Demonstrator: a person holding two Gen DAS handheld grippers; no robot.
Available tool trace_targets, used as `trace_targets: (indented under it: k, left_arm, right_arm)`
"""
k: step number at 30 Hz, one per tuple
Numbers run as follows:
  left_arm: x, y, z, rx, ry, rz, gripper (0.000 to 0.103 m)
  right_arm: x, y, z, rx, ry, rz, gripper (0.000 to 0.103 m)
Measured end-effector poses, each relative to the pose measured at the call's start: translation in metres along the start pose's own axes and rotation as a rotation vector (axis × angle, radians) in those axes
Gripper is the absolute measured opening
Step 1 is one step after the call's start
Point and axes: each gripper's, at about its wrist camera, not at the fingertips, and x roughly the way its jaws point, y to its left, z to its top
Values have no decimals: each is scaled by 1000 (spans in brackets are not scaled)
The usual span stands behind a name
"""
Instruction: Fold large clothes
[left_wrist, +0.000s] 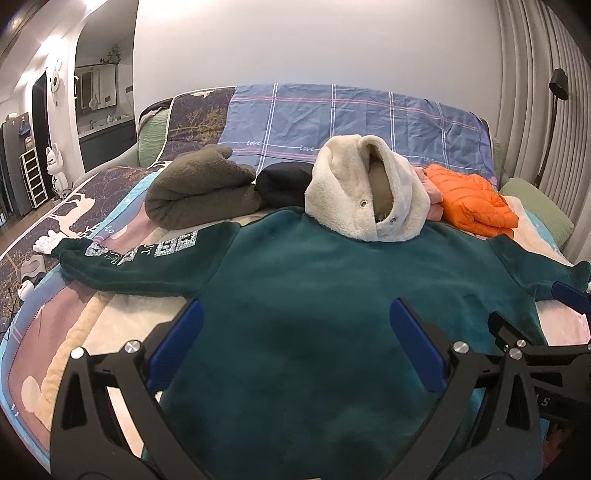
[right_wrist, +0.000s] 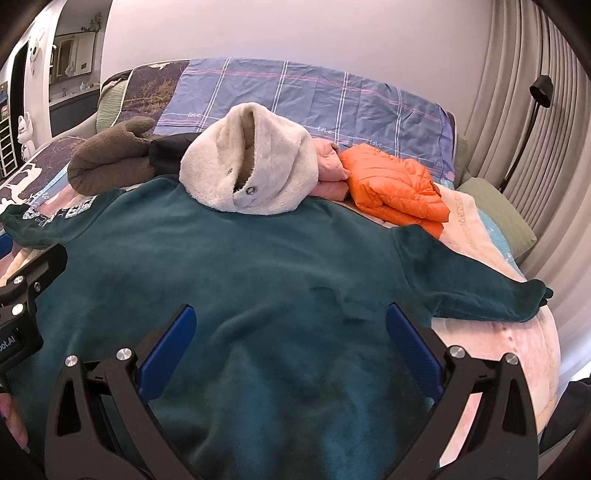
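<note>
Bed (left_wrist: 92, 332) carries my spread green hoodie (left_wrist: 314, 295), soft and floppy; both grippers' fingers (left_wrist: 417, 347) gape empty, sleeve cuffs (right_wrist: 528, 299) offer holds.

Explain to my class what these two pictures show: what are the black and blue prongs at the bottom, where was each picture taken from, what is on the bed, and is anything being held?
No robot arm is here. A person holds a hand tool in each hand; each ends in a two-finger claw with blue pads and carries a wide-angle camera looking along the fingers. One picture comes from the left claw, the other from the right claw. Both are open and hold nothing; they hover over the clothing.

On the bed a dark green hoodie lies flat, sleeves spread out to both sides, its cream fleece hood standing up at the far end. Behind it sit clothes that look already folded: an olive fleece, something black, something pink and an orange puffer jacket.

The job is folding the hoodie; no fold shows yet.
</note>
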Motion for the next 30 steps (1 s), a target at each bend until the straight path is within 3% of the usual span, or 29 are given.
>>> trace_targets:
  k: [30]
  left_arm:
    - [10, -22, 12, 62, 6, -44, 101]
  right_arm:
    - [12, -15, 4, 40, 13, -30, 102]
